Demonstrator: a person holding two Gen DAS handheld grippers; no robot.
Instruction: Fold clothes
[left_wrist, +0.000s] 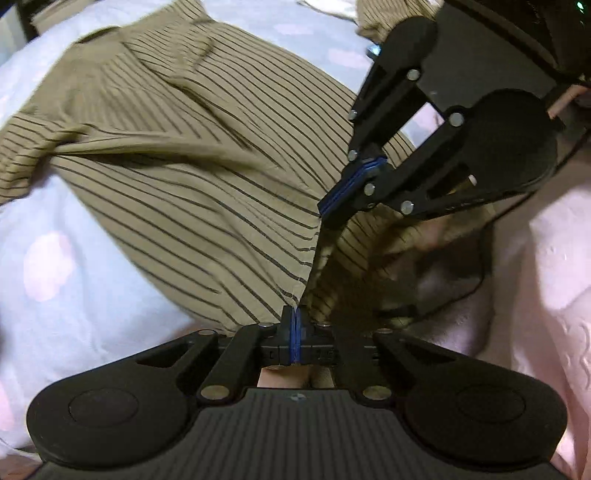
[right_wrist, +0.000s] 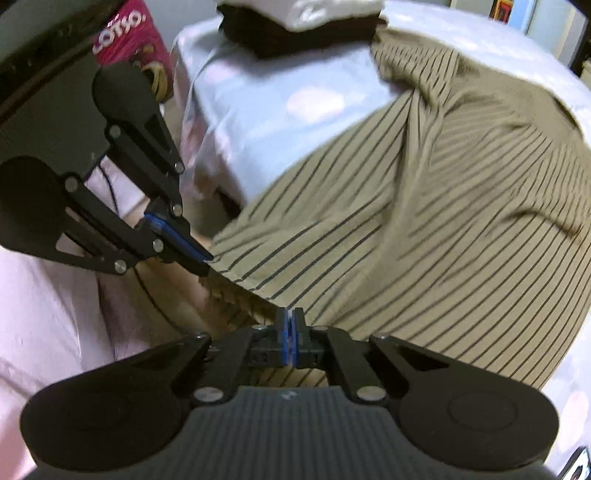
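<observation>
Two claws, both clamped on one hem of the shirt.

Both the left claw (left_wrist: 295, 332) and the right claw (right_wrist: 291, 334) have their jaws together on the near hem of the striped shirt (left_wrist: 192, 177), close beside each other, with the hem running taut between them. Beyond the hem, the shirt lies spread and creased across the bed (left_wrist: 74, 266), its collar toward the far edge. The grips look thin, so a pull could slip the hem free. The bunched sleeve (left_wrist: 33, 147) could, I judge, fold in crooked. A clothes stack (right_wrist: 299, 26) sits at the far edge.
</observation>
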